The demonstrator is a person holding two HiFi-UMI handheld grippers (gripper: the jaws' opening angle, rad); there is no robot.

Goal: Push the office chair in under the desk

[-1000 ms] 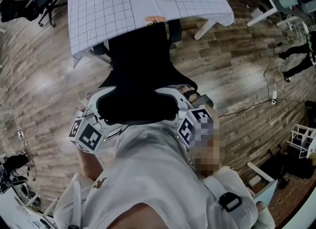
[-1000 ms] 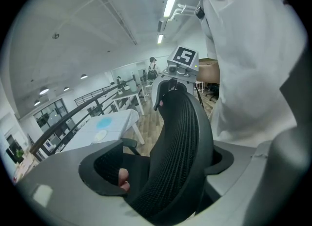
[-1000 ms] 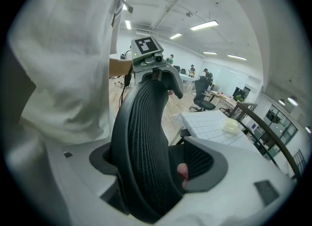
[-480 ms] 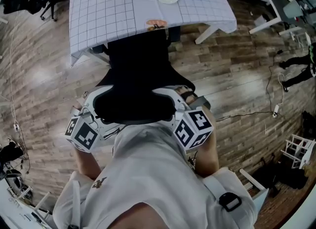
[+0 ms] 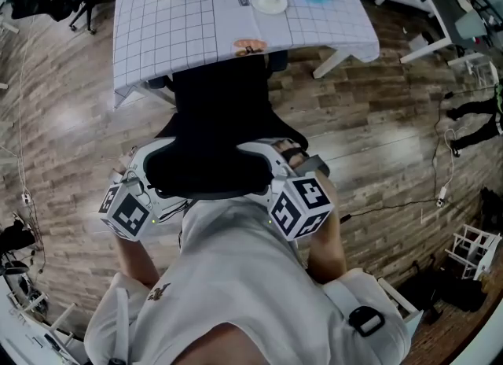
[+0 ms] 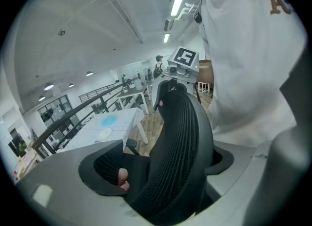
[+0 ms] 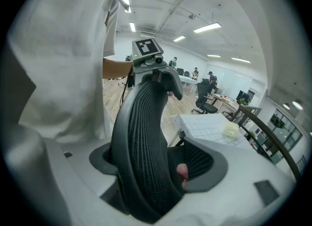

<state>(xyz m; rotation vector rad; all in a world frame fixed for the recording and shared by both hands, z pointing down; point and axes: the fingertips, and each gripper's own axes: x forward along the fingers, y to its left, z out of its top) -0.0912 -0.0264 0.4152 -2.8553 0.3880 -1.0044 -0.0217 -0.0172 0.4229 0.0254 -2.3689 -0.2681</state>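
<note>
Left gripper (image 6: 163,169) and right gripper (image 7: 151,164) each clamped on one side edge of the backrest of the black mesh-backed office chair (image 5: 220,123), both equally near it. The table (image 5: 196,29), under a white grid cloth, lies straight ahead of both grippers, beyond the chair. Seat front sits at or just under its near edge. Push line likely runs forward, away from the person. Base and castors hidden beneath seat; depth under the cloth unreadable.

A: Clearance around the office chair (image 5: 220,131)?
B: Open floor (image 5: 71,127) on both sides. Ahead, the desk (image 5: 196,33) overhangs its seat (image 5: 224,92); a desk leg (image 5: 334,58) stands right of it.
A: Behind it?
B: The person's torso (image 5: 236,277), close against the backrest (image 5: 208,173).
</note>
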